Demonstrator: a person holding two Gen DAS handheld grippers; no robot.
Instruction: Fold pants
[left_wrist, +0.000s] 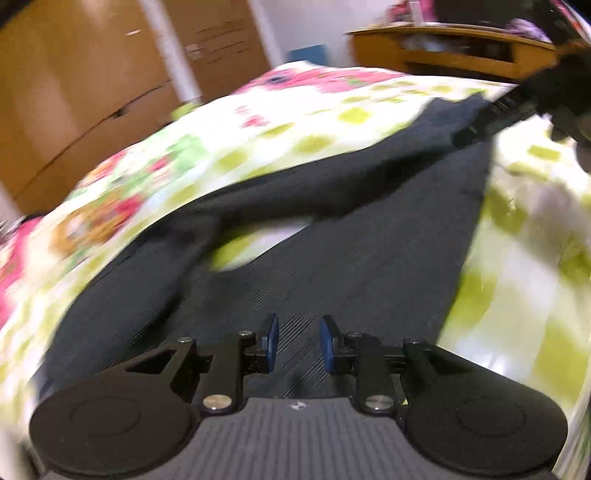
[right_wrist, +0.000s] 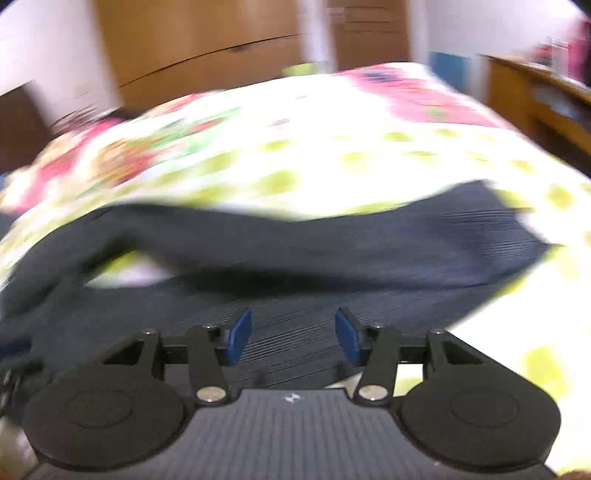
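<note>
Dark pants (left_wrist: 369, 236) spread across the floral bed (left_wrist: 280, 122), legs apart, not yet laid together for folding. Left tool (left_wrist: 297, 341) narrowly parted, pinching nothing. Right tool (right_wrist: 293, 336) spread wider, empty above cloth, probably free to take a fresh hold.

The pants (left_wrist: 369, 229) are showing dark charcoal with a fine ribbed texture. The bedspread (left_wrist: 258, 122) is presenting white with lime-green squares and pink, red and orange floral patches. The left tongs (left_wrist: 296, 341) and right tongs (right_wrist: 294, 334) are displaying black frames with blue pads (right_wrist: 238, 338). The wardrobe (left_wrist: 74, 92) and shelf (left_wrist: 443, 51) are appearing orange-brown wood.
</note>
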